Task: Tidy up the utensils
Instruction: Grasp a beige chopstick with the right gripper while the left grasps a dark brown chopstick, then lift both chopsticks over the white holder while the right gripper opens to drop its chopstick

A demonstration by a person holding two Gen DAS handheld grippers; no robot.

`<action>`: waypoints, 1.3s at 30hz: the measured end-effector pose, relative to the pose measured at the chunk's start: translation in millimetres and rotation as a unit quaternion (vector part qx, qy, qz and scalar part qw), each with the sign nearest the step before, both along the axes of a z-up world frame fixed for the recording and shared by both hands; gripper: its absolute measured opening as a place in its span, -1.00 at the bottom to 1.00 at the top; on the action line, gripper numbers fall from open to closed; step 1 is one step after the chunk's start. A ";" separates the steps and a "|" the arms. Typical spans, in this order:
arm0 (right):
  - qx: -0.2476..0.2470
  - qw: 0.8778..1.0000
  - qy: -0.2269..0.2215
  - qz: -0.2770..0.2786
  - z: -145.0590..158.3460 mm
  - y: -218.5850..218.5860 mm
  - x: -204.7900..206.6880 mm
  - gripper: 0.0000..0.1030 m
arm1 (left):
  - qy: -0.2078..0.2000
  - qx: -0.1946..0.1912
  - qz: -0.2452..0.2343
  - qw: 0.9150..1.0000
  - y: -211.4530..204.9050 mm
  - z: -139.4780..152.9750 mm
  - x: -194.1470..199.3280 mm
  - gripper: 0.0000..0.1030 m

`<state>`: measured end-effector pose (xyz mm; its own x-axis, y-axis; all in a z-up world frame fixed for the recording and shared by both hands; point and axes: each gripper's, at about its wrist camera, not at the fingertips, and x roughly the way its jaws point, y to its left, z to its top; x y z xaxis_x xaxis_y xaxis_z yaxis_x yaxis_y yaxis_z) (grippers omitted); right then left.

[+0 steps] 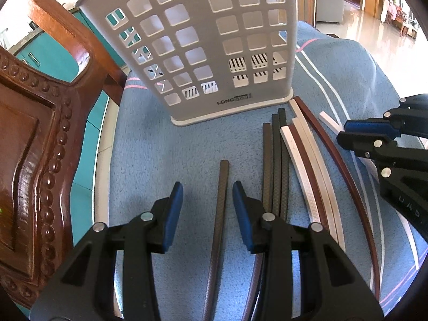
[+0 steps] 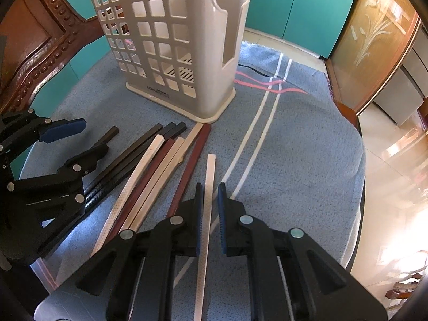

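Several chopsticks lie on a blue towel (image 1: 165, 144): black (image 1: 275, 160), white (image 1: 299, 155) and dark red (image 1: 337, 147). A white perforated utensil holder (image 1: 208, 42) stands behind them; it also shows in the right wrist view (image 2: 171, 45). My left gripper (image 1: 207, 190) is open around one dark chopstick (image 1: 223, 187) that lies on the towel. My right gripper (image 2: 210, 190) stands open, its jaws close on either side of one white chopstick (image 2: 210, 176); a gap shows on the right side.
A carved wooden chair back (image 1: 34, 133) stands at the left. Teal cabinets (image 2: 307, 13) are behind the table. The towel's right edge (image 2: 358, 160) drops to a shiny floor (image 2: 396, 187).
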<state>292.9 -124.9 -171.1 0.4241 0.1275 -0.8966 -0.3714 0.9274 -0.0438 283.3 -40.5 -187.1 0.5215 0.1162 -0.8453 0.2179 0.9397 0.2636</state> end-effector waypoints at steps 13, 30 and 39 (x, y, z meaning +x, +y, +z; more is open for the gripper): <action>0.004 1.000 -0.015 0.008 3.4 -2.4 -4.1 -0.87 | 0.016 -0.037 -0.016 0.999 -5.2 1.2 1.4 -0.84; 0.164 0.969 -0.182 0.021 172.9 -86.2 -104.9 -0.87 | -0.145 -0.191 -0.033 0.970 56.2 147.5 -87.9 -0.86; 0.267 0.923 -0.277 -0.003 272.0 -92.1 -93.9 -0.87 | -0.278 -0.232 -0.025 0.932 83.7 259.1 -94.8 -0.86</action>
<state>199.1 -216.9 100.9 0.8011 0.4846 -0.3513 -0.4236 0.8737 0.2392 188.5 43.2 72.0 0.8884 -0.2305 -0.3970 0.2155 0.9730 -0.0826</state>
